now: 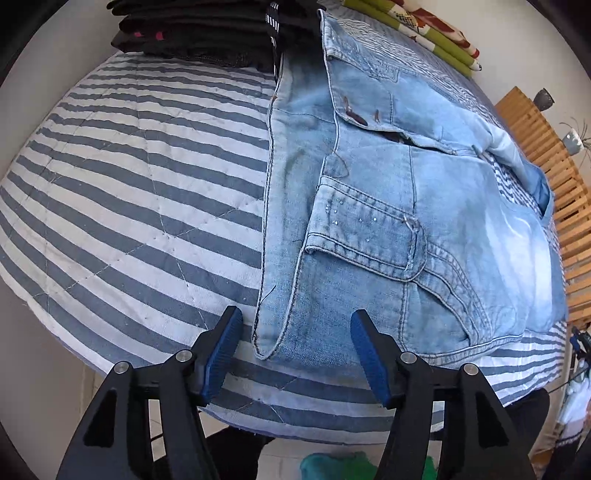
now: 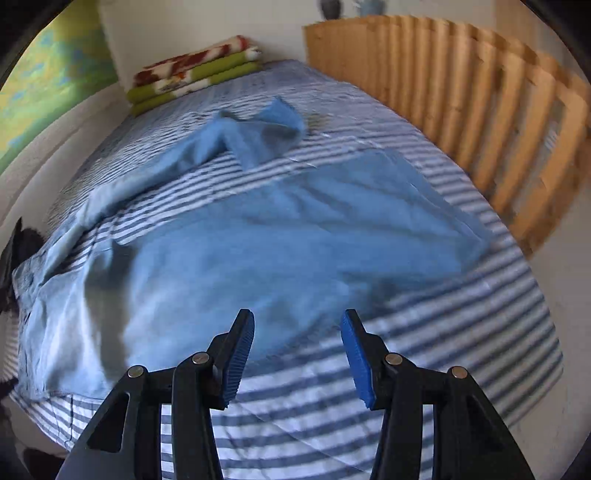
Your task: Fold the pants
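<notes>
**Two open grippers poised over unfolded jeans**

Both tools are up and empty here. The left gripper [image 1: 295, 332] has its blue-padded fingers [image 1: 221, 350] spread wide with nothing between them, straddling the near corner of the jeans [image 1: 369, 221] at the waistband end, just above the cloth. That looks like a line-up for a pinch on that corner, though no contact is visible yet.

Over on the right, the right gripper [image 2: 297, 343] is equally wide apart and holding nothing, hanging over the near edge of a trouser leg. This view is smeared with motion blur, so exact contact can't be judged.

The pants lie across the striped bed cover [image 1: 129, 184], waist to the left, legs running off to the right; the far leg [image 2: 258, 129] is crumpled and turned back on itself, so it probably needs straightening before any fold.

A stack of dark folded clothes [image 1: 192, 33] sits at the far left, likely finished work, and folded green blankets [image 2: 195, 77] rest against the far wall beside the wooden slatted rail [image 2: 461, 92].
</notes>
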`<state>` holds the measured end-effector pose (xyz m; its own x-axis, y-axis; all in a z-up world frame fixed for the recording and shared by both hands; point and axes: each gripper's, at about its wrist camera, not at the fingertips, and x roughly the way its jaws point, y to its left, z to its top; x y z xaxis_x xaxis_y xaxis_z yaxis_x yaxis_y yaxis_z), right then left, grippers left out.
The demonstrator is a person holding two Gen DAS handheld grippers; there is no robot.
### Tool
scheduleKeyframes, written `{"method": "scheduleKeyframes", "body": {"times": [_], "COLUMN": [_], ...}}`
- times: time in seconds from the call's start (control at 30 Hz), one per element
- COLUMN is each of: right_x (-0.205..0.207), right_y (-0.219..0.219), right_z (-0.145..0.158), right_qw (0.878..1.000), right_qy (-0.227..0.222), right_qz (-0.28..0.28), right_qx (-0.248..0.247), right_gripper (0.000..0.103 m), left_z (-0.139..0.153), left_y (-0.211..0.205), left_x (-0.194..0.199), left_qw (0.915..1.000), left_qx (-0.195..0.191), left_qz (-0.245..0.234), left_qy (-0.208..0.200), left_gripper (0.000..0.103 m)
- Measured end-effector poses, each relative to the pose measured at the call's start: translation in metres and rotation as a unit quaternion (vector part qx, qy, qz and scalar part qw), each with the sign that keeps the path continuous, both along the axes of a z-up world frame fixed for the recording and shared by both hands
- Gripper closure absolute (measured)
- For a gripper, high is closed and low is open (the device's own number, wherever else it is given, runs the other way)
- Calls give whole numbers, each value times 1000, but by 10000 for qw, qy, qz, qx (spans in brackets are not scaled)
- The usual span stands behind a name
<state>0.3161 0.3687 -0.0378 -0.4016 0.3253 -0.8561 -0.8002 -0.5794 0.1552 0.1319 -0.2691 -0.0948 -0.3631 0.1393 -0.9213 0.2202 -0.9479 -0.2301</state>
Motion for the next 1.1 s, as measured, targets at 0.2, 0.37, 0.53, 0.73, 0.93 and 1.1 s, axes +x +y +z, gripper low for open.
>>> {"method": "scheduleKeyframes", "body": {"times": [0.2, 0.37, 0.53, 0.73, 0.93, 1.1], "right_x": [69, 74, 46, 14, 24, 42], "right_y": [59, 95, 110, 113, 89, 93], "right_z": [-29, -53, -61, -52, 8, 6], "right_qw": [9908, 9708, 9724, 9844, 9892, 9894], "right_qy": [338, 1168, 1230, 691, 346, -366], "right_qz": [-1157, -1569, -1632, -1458, -1244, -1348], "right_qx": [-619, -1386, -1128, -695, 694, 396], "right_gripper": [58, 57, 47, 99, 98, 81], "left_z": [2, 5, 19, 56, 35, 33], "left_y": [8, 15, 13, 4, 9, -6], "left_x": [-1, -4, -3, 0, -5, -1], "left_qw": [10000, 9999, 9998, 9991, 9998, 9997], "left_qx": [-74, -151, -179, -159, -181, -65], "left_qz": [-41, -5, 76, 130, -9, 215], "left_qy": [-4, -15, 69, 374, -73, -98], "left_gripper": [81, 90, 92, 93, 86, 79]}}
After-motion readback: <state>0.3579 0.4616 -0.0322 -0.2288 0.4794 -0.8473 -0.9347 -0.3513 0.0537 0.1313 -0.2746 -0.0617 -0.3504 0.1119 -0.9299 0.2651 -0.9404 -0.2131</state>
